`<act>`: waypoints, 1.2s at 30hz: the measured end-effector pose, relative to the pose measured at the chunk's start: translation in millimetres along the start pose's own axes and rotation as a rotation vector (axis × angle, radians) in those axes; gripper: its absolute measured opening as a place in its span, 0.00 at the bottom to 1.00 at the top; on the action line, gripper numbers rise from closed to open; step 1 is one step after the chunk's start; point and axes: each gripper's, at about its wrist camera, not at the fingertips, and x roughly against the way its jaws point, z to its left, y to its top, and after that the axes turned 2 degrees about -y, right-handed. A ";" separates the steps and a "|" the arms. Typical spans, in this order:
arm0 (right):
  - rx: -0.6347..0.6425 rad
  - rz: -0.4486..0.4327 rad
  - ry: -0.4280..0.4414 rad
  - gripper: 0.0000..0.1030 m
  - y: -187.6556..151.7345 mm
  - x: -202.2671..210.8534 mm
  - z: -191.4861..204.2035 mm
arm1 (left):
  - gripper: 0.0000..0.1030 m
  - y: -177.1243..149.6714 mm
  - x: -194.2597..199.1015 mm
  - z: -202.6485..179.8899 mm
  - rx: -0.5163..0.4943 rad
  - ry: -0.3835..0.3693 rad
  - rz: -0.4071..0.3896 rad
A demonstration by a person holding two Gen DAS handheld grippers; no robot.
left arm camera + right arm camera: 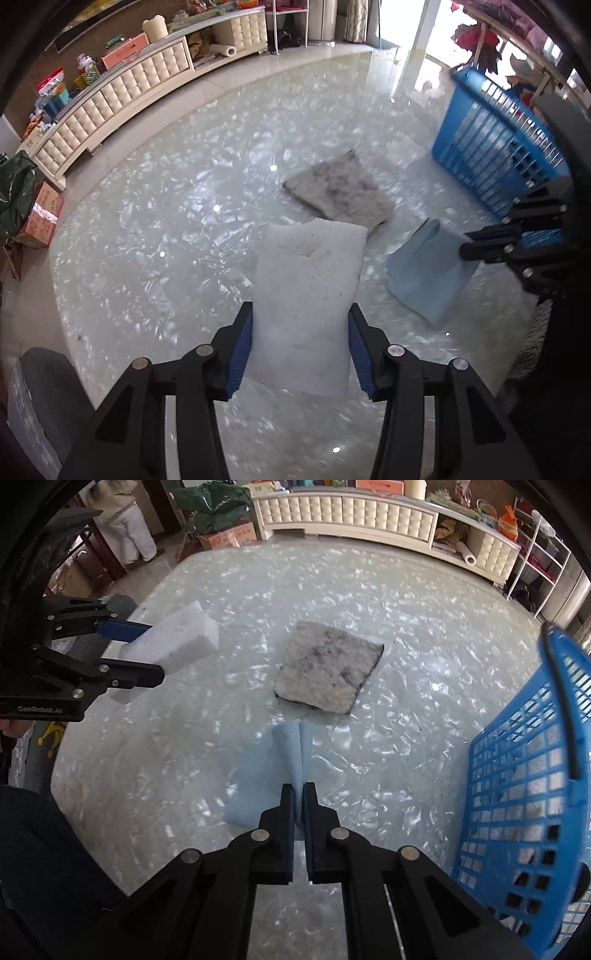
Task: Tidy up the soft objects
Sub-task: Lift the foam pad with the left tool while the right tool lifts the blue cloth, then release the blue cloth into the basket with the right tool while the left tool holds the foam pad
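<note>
Left wrist view is showing the left gripper (301,352) clenching a white sponge block (308,291) between its blue pads, the block filling the lower centre of the frame and held clear above the glossy table (147,221). At the right edge of that frame the right gripper (466,248) is pinching one edge of a light blue cloth (424,275), which is hanging limp and creased. In the right wrist view the right gripper (299,801) is closing tight on the light blue cloth (258,790) at lower centre, while the left gripper (147,653) is carrying the white sponge block (177,638) in the upper left. Both pickups appear done, so the step in hand is probably the carry to the blue basket (524,794), standing at the right of this frame with mesh walls and a dark handle. The next move is likely calling for swinging each piece over the basket rim before letting go; the cloth is drooping and may catch on the rim. A grey mottled pad (328,666) is lying flat at the centre of the table, untouched, its surface looking fuzzy and stained.
</note>
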 end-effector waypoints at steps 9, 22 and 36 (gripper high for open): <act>0.008 -0.093 -0.011 0.04 -12.1 61.6 5.6 | 0.45 -8.5 51.2 -33.8 0.044 -0.001 -0.076; -0.008 -0.202 -0.032 0.04 -38.3 119.1 -3.4 | 0.45 -2.8 93.8 -88.2 0.018 0.015 -0.157; -0.035 -0.291 -0.057 0.04 -67.9 164.9 -36.5 | 0.46 35.7 104.5 -148.7 -0.084 0.021 -0.207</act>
